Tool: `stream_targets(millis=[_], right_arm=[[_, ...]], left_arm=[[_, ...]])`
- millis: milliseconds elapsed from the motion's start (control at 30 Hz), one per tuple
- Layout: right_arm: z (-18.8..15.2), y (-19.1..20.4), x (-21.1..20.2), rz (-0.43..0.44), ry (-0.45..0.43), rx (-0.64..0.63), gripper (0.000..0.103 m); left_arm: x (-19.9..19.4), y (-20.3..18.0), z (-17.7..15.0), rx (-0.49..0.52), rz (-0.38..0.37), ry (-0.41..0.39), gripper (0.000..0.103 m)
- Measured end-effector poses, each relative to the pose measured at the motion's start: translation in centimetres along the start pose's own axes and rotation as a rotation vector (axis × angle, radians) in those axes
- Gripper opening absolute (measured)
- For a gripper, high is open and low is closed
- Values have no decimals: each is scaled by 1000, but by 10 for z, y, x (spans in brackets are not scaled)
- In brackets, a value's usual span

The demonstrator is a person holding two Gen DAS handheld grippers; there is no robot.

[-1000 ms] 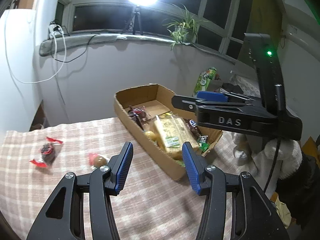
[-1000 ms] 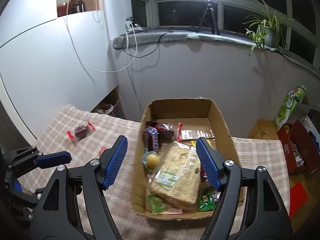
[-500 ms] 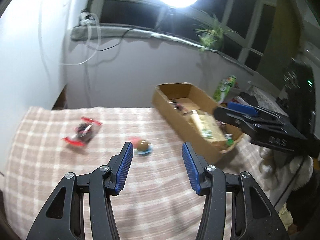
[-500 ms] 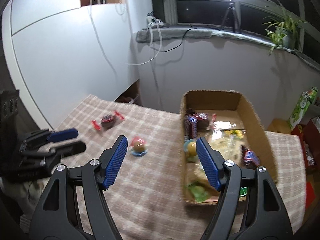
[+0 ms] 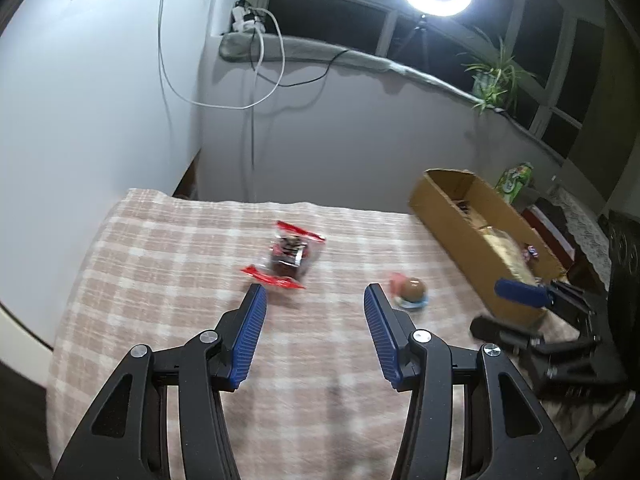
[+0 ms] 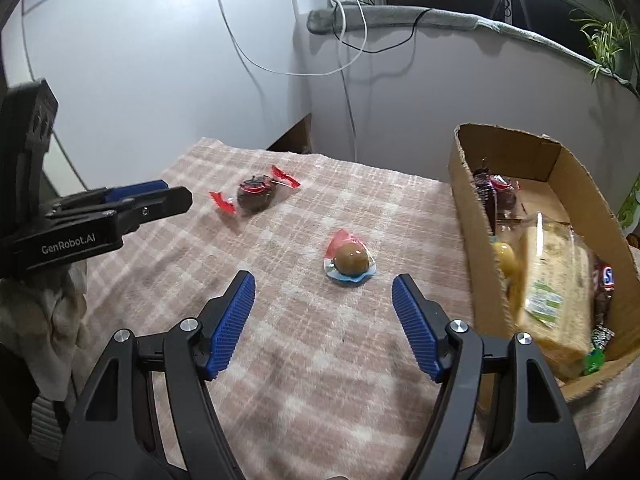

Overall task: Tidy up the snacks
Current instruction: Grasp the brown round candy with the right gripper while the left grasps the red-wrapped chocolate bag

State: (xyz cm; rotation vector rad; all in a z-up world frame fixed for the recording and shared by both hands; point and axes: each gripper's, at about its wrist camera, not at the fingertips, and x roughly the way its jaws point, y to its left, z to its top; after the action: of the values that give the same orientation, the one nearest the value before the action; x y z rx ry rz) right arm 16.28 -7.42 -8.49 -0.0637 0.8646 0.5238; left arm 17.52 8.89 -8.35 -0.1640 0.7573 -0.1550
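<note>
Looks like we're in the pick-up stage here: two loose snacks are left out on the checked cloth of the tabletop [image 6: 304, 360], and the cardboard box [image 6: 472, 216] off to the right already has a bunch of stuff in it, including a big pack of crackers [image 6: 556, 280]. The left hand-held gripper [image 5: 312, 292] is lined up on the red-wrapped dark snack [image 5: 286, 256], which sits just past its fingertips, jaws partly apart with nothing between them. The right hand-held gripper [image 6: 324, 282] is aimed at the round brown candy in a clear wrapper [image 6: 350, 260], jaws spread wide and also empty, candy lying a little beyond the tips and roughly centred in the gap. Neither one is touching its snack as far as I can tell, though the frames are a bit smeared. My guess for the next move: each gripper needs to drop lower and push forward so the pads straddle its snack, then close. The candy is small and rounded, so I'd go low and squeeze across the middle or it could squirt out; the red one has crinkly wrapper ends, so better to pinch the body than the flaps. After that, both go over to the box.
</note>
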Motion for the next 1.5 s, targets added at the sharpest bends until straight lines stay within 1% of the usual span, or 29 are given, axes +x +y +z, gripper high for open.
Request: stream_targets(millis=[233,333,533,800,833,867,900,967,1000,1033,1067,1100,1133,1167,1333,1500], right_arm=[[9,-6,35,-35,37,25,74],[10,-8,47,-45,52,29,74],[11,-16,70,-65,95,59,74],[12,-15,75,-74,95,51,74],[12,-15,74,-74,94,54,72],[12,-16,74,-76,91,57,66],[12,-16,73,-77,90,58,64],[12,-16,72,-76,87,55,51],[12,-16,72,-77,87,55,47],[12,-16,72,-79,85,55,41],[12,-16,72,-77,84,58,36],[12,-17,72,-71,82,62,35],[12,-17,72,-66,81,66,35],[12,-19,71,-59,79,71,35],[10,-21,68,-39,67,85,32],[8,-20,60,-27,54,80,30]], left_arm=[[28,5,12,35,11,28,50],[42,4,17,41,9,43,55],[71,5,23,46,9,80,55],[92,9,23,46,25,97,55],[94,9,24,45,22,100,55],[95,10,24,45,23,98,55],[96,10,24,45,24,96,55],[99,11,24,41,17,95,55],[99,12,24,38,17,95,55],[100,14,23,31,16,97,54],[101,16,23,24,18,97,50],[101,16,22,22,19,95,49],[101,17,22,22,20,91,43],[101,16,22,24,20,90,42],[98,14,21,31,30,80,37],[92,13,18,32,30,69,35]])
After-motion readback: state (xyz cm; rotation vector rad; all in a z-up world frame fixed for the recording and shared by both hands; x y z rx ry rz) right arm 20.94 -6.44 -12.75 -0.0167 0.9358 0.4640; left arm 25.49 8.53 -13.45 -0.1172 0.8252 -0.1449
